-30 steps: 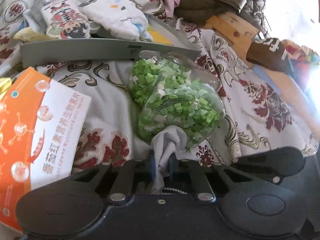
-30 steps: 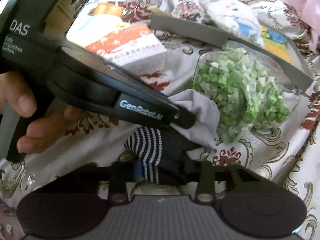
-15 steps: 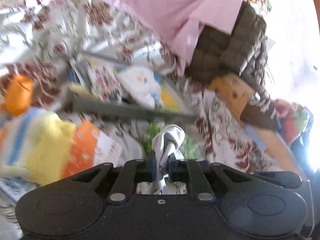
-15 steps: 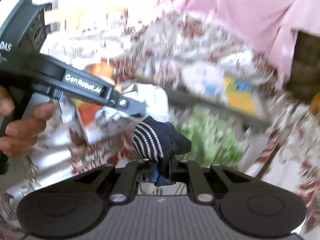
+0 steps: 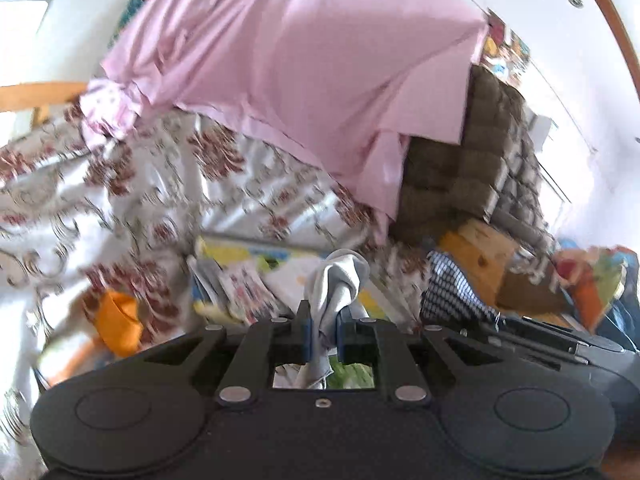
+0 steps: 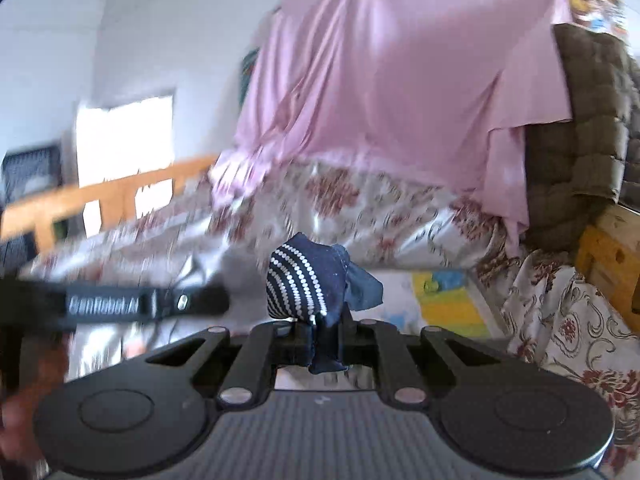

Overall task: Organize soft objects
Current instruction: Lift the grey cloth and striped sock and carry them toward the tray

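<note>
My left gripper (image 5: 321, 320) is shut on the grey end of a sock (image 5: 334, 280) and holds it up in the air above the bed. My right gripper (image 6: 325, 330) is shut on the dark navy end of the sock with white dotted stripes (image 6: 306, 286). That striped end also shows in the left wrist view (image 5: 450, 290), at the right. The left gripper's body (image 6: 116, 304) crosses the right wrist view at the left. A grey tray (image 5: 256, 248) with folded printed cloths (image 5: 248, 288) lies ahead and below.
A floral bedspread (image 5: 140, 184) covers the bed. A pink sheet (image 5: 300, 64) hangs over the back. A brown quilted cushion (image 5: 464, 168) and a wooden box (image 5: 480, 252) stand at the right. An orange item (image 5: 118, 320) lies at the left.
Both grippers have risen from the bed and tilted upward, lifting the sock. The jar of green bits and the orange box have dropped out of view.
</note>
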A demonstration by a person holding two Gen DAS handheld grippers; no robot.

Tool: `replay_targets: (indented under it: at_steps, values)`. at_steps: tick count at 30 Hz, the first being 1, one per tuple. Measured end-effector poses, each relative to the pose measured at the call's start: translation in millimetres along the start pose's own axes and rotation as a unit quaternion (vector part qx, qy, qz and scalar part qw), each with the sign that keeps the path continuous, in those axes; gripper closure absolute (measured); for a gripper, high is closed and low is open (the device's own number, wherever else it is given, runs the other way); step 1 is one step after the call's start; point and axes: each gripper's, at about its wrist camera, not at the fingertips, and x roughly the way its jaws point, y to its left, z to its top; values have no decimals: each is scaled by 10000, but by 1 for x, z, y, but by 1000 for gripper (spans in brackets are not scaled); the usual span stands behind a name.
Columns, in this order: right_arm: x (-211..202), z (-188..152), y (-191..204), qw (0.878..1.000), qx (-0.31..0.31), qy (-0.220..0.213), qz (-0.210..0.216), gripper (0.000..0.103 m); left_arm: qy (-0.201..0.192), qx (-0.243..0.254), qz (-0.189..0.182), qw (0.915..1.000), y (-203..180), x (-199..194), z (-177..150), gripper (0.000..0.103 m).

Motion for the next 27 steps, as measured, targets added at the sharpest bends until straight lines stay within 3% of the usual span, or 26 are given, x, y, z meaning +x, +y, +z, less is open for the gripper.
replay_targets:
  at_steps: [5, 13, 21, 27]
  values:
    - [46, 22, -7, 9978, 587, -199, -230, 91, -170, 24, 429, 9989, 17, 24, 26, 91]
    - [130, 18, -41, 9902, 1236, -274, -586, 91, 137, 193, 730, 9971, 46, 106, 55, 91]
    - [193, 3, -107, 9791, 1643, 254, -1171, 91, 574, 24, 439, 9974, 32, 215, 71, 91]
    - [218, -5, -140, 9705, 1836, 676, -1410, 91, 1078, 184, 193, 9938, 9, 269, 65, 91]
